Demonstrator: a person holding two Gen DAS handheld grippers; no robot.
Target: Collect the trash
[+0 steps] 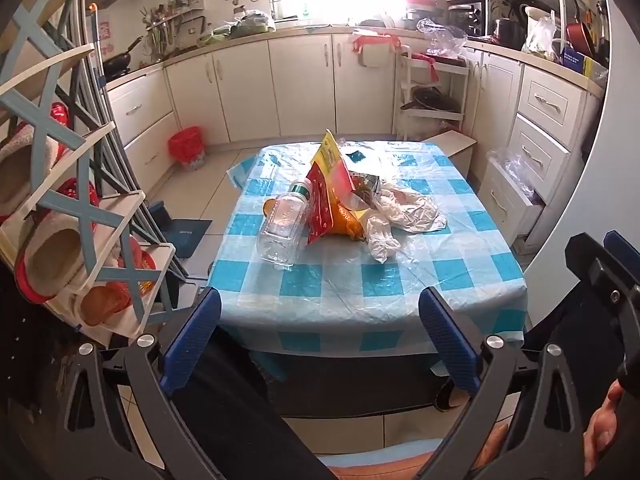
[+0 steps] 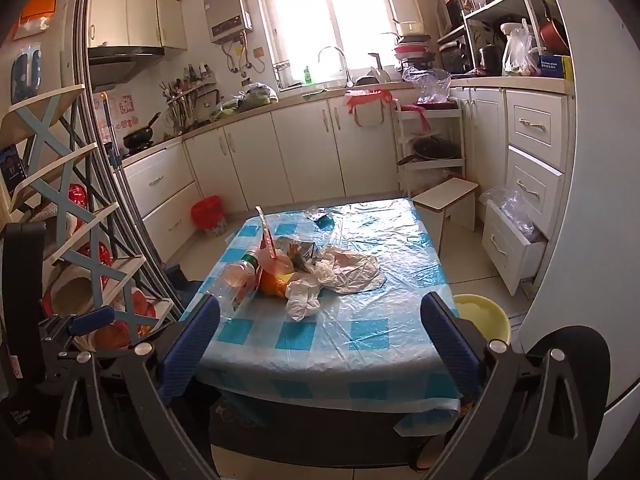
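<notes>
A pile of trash lies mid-table on the blue-checked tablecloth [image 1: 460,272]: a clear plastic bottle [image 1: 282,228] with a green cap on its side, a red and yellow wrapper [image 1: 326,184], orange peel [image 1: 346,220] and crumpled white plastic bags [image 1: 404,212]. The pile also shows in the right wrist view, with the bottle [image 2: 236,280] and bags [image 2: 340,272]. My left gripper [image 1: 320,328] is open and empty, short of the table's near edge. My right gripper [image 2: 320,332] is open and empty, also at the near edge.
A red-lined waste bin [image 1: 187,148] stands on the floor by the far-left cabinets. A shoe rack [image 1: 80,216] stands close on the left. A yellow basin [image 2: 486,316] sits on the floor right of the table. A small white stool [image 2: 448,200] and open drawers [image 2: 512,248] are at right.
</notes>
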